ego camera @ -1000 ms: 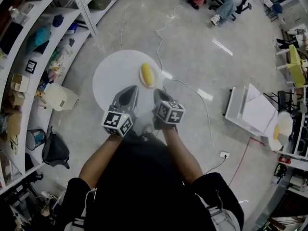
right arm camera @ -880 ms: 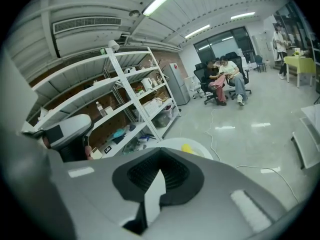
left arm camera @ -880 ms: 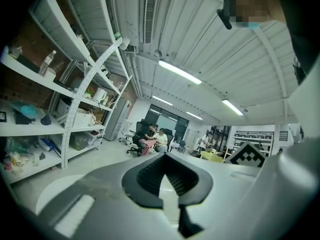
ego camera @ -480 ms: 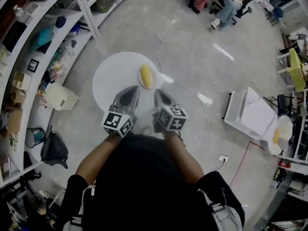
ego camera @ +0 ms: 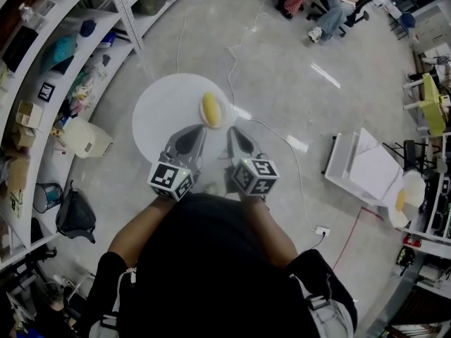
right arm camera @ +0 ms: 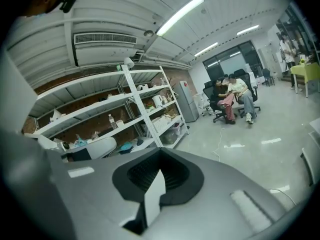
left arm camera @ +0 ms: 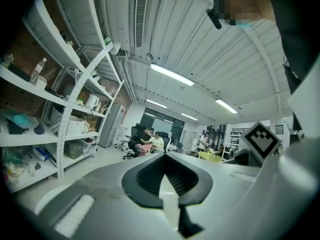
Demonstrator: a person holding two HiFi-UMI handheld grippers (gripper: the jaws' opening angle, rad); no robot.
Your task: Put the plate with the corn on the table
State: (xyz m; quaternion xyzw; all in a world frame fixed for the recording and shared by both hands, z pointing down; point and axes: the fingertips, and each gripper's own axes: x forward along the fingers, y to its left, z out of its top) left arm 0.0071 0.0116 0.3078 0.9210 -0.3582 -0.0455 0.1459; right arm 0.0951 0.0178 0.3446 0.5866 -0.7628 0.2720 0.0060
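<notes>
While the left claw (ego camera: 187, 140) and the right claw (ego camera: 237, 139) sit side by side, each pinched shut on the near rim of the round white plate (ego camera: 163, 111), I see the plate held up above the grey floor (ego camera: 282, 69). A yellow corn cob (ego camera: 211, 109) lies on its right part, just ahead of the right claw.

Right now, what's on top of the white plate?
A yellow corn cob lies on the plate, near its right edge. The left gripper and right gripper cover the near rim.
</notes>
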